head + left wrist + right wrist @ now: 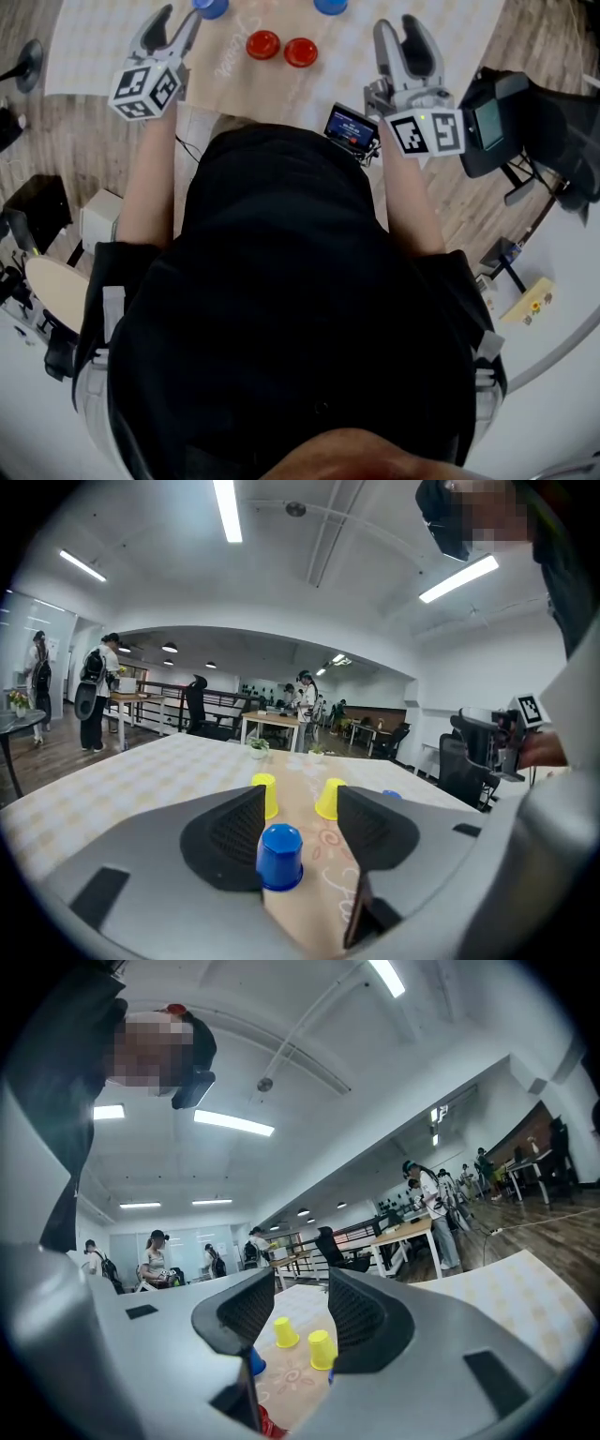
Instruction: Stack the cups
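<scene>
A tan runner with a swirl print [234, 61] lies along the middle of the pale checked counter [94, 42], and a small green potted plant [258, 747] stands at the far end. A small black device with a lit screen [351, 126] shows near the counter's near edge. A black chair [534, 103] stands on the wood plank floor [459, 202]. People [98, 691] stand beyond, under ceiling strip lights [228, 511].

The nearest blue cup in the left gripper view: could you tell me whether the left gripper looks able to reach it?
Probably yes: the left gripper has its jaws apart, the blue cup sits just ahead of them, and nothing lies between.
</scene>
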Available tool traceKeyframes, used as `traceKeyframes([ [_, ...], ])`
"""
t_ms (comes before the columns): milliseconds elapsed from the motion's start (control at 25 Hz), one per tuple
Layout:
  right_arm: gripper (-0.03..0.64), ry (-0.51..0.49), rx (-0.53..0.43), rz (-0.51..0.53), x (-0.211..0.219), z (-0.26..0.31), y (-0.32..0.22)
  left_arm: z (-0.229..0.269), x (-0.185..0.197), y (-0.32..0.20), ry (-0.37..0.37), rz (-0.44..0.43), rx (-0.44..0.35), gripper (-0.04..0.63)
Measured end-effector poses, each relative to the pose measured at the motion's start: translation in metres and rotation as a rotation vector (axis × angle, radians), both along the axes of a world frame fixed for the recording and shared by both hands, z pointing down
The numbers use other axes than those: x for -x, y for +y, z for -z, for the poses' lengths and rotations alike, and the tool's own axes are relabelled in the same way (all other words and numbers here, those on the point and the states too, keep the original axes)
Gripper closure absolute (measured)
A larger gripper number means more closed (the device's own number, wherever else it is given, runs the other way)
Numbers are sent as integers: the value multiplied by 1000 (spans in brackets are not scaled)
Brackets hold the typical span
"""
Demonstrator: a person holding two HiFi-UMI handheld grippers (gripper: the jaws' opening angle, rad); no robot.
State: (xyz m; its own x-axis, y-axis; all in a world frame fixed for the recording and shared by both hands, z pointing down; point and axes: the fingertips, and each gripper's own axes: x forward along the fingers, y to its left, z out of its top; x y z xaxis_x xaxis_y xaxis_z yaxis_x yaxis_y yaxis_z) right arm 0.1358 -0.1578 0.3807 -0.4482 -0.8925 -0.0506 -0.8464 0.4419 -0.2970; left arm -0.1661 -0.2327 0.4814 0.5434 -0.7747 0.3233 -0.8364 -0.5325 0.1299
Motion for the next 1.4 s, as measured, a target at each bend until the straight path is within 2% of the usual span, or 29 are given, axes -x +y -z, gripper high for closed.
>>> traceKeyframes([
  [360, 426, 15, 72, -30, -9, -25, -16, -65, -3, -33, -118, -22, 119, 348],
  [720, 428, 15, 104, -71, -20, -39, -22, -91, -13, -44, -162, -78, 176, 350],
  [840, 430, 14, 108, -72, -19, -39, -22, -91, -13, -45, -159, -77, 178, 371],
  [1160, 434, 6, 69, -48, -10, -25, -16, -65, -18, -33, -139, -95, 150, 377],
  [1400, 437, 8, 48, -13, -2, -16, -4, -58, -30, 4, -180, -161, 125, 377],
])
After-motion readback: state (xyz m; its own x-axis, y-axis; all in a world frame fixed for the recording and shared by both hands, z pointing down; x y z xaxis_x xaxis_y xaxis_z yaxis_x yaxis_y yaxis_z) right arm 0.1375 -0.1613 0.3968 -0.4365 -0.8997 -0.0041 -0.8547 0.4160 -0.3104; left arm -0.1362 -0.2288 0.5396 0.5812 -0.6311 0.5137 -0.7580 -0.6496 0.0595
